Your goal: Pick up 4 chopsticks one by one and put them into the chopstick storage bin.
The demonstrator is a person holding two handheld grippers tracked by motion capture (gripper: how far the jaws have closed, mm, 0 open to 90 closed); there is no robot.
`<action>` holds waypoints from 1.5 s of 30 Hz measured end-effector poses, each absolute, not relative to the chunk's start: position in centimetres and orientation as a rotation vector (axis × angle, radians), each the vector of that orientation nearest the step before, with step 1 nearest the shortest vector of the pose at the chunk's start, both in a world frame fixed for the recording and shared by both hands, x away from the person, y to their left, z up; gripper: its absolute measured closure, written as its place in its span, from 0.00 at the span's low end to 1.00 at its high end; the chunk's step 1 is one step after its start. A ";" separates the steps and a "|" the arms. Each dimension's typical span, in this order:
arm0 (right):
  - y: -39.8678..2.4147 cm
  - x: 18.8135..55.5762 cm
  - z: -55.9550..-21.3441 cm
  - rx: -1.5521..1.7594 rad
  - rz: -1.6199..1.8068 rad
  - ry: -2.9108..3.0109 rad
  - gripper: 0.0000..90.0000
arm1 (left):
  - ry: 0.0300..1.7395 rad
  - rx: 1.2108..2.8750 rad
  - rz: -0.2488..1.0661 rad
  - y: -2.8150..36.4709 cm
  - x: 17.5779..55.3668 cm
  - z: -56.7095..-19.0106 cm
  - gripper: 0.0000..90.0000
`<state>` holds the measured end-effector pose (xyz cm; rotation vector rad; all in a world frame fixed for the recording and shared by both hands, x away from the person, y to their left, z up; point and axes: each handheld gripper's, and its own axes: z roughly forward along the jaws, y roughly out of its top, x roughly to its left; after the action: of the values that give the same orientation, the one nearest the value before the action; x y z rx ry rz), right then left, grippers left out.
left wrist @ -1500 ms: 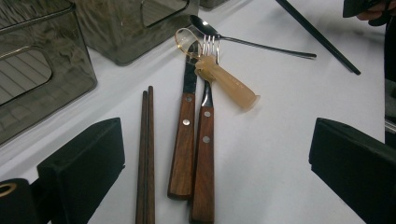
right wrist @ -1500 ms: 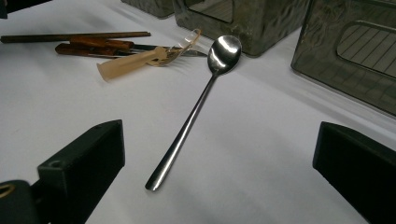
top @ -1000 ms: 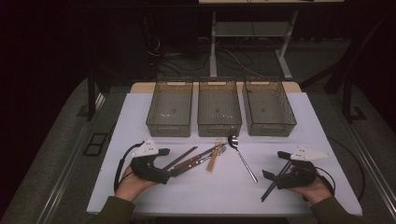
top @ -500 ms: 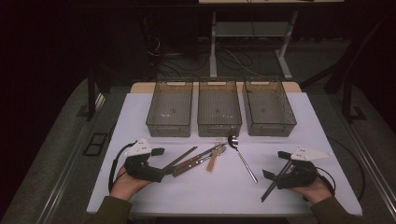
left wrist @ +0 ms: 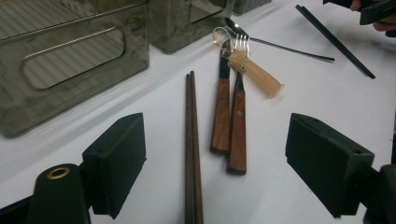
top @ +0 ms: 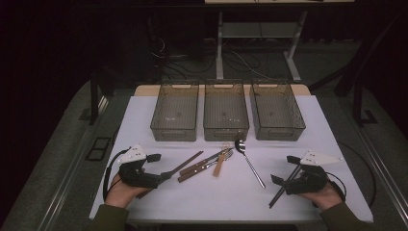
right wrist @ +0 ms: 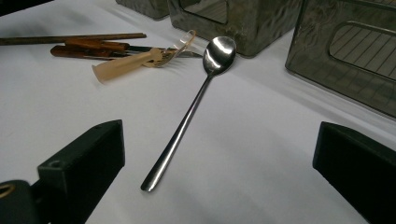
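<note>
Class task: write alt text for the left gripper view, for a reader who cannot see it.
The left gripper, open, frames a pair of dark wooden chopsticks on a white table. Beside them lie two wooden-handled utensils and a translucent plastic utensil, with a clear bin at upper left.

A lab or recording studio is suggested. A white-covered table [top: 312, 120] is lit in an otherwise dark room. Loose cables [top: 240, 60] and a metal stand's legs [top: 221, 48] are seen on the grey floor at the far side. Three identical grey bins [top: 226, 113] are lined up in a staged row, with cutlery [top: 207, 163] laid out near them.
</note>
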<state>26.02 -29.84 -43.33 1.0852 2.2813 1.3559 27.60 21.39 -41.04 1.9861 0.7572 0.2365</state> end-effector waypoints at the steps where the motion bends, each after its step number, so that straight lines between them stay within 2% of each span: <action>1: -29.8 26.0 -43.3 1.086 1.356 2.282 0.03 | 0.763 1.984 0.238 21.6 27.5 -41.0 0.22; 10: -29.8 26.0 -43.3 1.088 1.354 2.282 0.03 | 0.797 1.978 0.250 23.4 26.8 -41.4 0.26; 20: -29.8 26.0 -43.4 1.088 1.352 2.281 0.03 | 0.820 2.008 0.237 24.3 26.5 -42.0 0.38; 45: -29.8 26.1 -43.4 1.090 1.348 2.284 0.03 | 0.823 2.145 0.207 23.6 26.7 -43.1 0.79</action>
<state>26.09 -29.80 -43.41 1.0896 2.2844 1.3476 26.70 23.63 -43.06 2.1451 0.8229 0.2067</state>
